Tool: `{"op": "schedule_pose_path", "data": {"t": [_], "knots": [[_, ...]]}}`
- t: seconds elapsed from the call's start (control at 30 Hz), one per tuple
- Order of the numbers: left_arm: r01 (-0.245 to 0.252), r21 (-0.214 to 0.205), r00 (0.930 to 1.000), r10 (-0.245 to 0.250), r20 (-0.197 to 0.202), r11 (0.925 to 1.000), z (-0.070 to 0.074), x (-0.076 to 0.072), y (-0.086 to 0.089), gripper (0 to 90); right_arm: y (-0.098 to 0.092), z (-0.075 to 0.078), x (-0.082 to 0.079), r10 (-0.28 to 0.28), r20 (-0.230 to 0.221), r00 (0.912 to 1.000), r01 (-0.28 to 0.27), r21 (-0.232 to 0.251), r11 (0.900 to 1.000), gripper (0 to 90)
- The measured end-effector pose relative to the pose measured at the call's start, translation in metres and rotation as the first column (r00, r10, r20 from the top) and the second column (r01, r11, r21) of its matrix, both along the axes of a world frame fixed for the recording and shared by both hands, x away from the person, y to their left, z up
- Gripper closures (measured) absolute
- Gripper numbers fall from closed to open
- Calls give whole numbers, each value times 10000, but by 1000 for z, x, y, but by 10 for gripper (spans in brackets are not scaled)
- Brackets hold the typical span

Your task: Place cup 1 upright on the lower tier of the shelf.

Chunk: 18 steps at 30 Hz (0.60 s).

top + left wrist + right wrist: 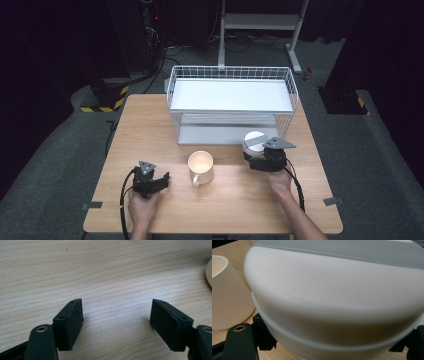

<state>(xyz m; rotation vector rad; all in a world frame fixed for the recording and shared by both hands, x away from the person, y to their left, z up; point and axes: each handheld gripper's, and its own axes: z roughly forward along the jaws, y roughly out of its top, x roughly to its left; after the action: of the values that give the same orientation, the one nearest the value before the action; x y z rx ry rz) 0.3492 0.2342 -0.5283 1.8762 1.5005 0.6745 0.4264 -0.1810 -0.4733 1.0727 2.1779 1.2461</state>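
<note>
My forearms are cut off at the near edge of the high view. My left tongs (161, 181) rest low at the near left of the table (235, 200), jaws apart with only bare wood grain between them; in the left gripper view a sliver of the cream mug (209, 272) is cut off at the right edge. My right tongs (260, 159) grip the white round container (254, 141) right of the mug, just before the wire rack (231, 102). In the right gripper view its bulging wall (332, 305) hides my jaw pads, so the contact itself is hard to see. Beyond the pale wooden table lie grey carpet, cables and a dark room.
</note>
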Motion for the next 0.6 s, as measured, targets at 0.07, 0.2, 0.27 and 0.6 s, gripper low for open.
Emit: {"op": "schedule_pose_path", "data": {"t": [0.07,0.2,0.27,0.6], "knots": [[1,2,10000,-1,0,10000,0,0,0,271,-1,1,1,-11,-26,10000,12,83,10000,185],[1,0,10000,-1,0,10000,0,0,0,271,-2,2,2,-44,-95,9999,45,137,9999,185],[7,-10,10000,-7,-10,10000,0,0,0,271,-3,3,3,-53,-112,9999,55,130,9999,185],[46,3,10000,-46,7,10000,0,0,0,272,-4,9,10,-64,-86,9999,65,162,9998,185]]}}
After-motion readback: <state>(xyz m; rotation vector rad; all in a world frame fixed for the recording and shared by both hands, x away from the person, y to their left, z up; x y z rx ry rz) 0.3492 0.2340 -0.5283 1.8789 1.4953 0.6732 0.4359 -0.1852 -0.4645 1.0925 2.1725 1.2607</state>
